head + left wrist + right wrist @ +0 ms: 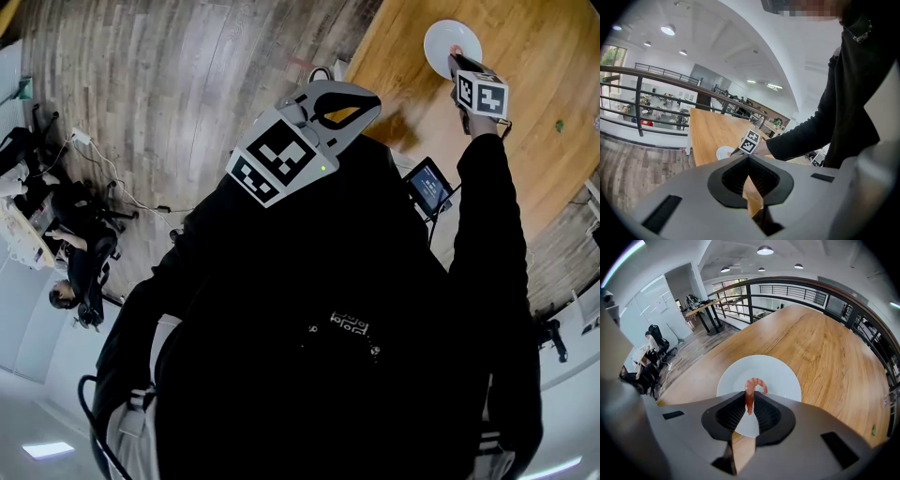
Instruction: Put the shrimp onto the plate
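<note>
pinching the shrimp [751, 389] by one thin end, the right tongs [749, 400] are closed down to a narrow gap on it. the curled body pokes out past the tips, and the white plate [780, 380] fills the middle of the right gripper view behind it. in the head view the same tongs [457, 58] sit at the upper right of the frame, over the near edge of the plate [439, 39] on the wooden counter [525, 103]. i cannot tell whether the shrimp is touching the plate or hanging just above it.

the hold looks slight: only a small part of the shrimp is between the pads, so a quick tilt or jolt could let it swivel or slip out early. if the tips are as near the rim as the head view suggests, a shrimp let go there could roll or bounce onto the counter instead of settling in the middle. letting go from too high would add to that. pushing down too far could nudge or tip the light plate, since nothing steadies it. the shrimp might also cling to one pad when the tongs part and get dragged off.

the left tongs [749, 159] are closed with nothing between them, held well apart from the plate at the centre of the head view, so they are no help.
</note>
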Motion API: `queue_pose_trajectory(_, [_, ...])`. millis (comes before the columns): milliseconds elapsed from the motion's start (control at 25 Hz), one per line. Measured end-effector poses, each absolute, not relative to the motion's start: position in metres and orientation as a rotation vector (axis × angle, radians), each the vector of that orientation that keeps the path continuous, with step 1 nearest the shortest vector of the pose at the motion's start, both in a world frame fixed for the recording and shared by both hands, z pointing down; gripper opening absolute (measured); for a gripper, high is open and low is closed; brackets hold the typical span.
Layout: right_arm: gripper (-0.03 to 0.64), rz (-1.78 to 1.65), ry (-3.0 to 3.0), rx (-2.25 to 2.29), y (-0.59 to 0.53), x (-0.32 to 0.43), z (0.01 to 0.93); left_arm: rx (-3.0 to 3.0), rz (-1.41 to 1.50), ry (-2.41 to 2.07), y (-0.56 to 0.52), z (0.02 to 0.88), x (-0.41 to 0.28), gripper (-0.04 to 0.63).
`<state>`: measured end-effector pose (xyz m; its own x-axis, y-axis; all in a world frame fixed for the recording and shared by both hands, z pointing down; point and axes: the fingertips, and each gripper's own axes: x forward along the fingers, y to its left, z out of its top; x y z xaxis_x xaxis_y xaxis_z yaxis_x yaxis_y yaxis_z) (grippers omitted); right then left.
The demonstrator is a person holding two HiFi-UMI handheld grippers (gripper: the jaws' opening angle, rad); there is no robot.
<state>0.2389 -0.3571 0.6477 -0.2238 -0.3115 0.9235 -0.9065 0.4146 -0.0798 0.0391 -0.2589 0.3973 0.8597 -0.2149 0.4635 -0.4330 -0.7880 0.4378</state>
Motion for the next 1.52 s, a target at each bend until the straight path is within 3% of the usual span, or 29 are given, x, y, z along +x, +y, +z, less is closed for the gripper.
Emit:
queue_pose_trajectory(360, [0.067,0.815,-1.715,1.024,-0.35,0.235,0.658,2.461,0.487,-0.498,-0.261,0.392,0.031,-0.002])
queue_pose_trajectory(680, [0.146,0.848,-1.743,1.125,-0.363,0.239,0.652,2.468,0.489,-0.541,-0.274,0.401,0.025,-0.002])
queue_pose_trajectory(1080, [0.144,0.863,-1.825,1.231,-0.334,0.254,0.608,2.534,0.417,-0.545,-0.257,0.362,0.036,-0.002])
queue_pose_trajectory(1200, [0.137,0.854,-1.894,1.273,-0.332,0.249,0.576,2.587,0.367,-0.567,-0.262,0.34,0.032,-0.002])
queue_pose_trajectory(1400, [0.05,0.818,-2.141,1.314,-0.324,0.234,0.514,2.699,0.297,-0.544,-0.259,0.311,0.04,-0.002])
queue_pose_trajectory(1520, [0.041,0.73,-2.252,1.275,-0.302,0.215,0.468,2.714,0.253,-0.511,-0.248,0.3,0.043,-0.002])
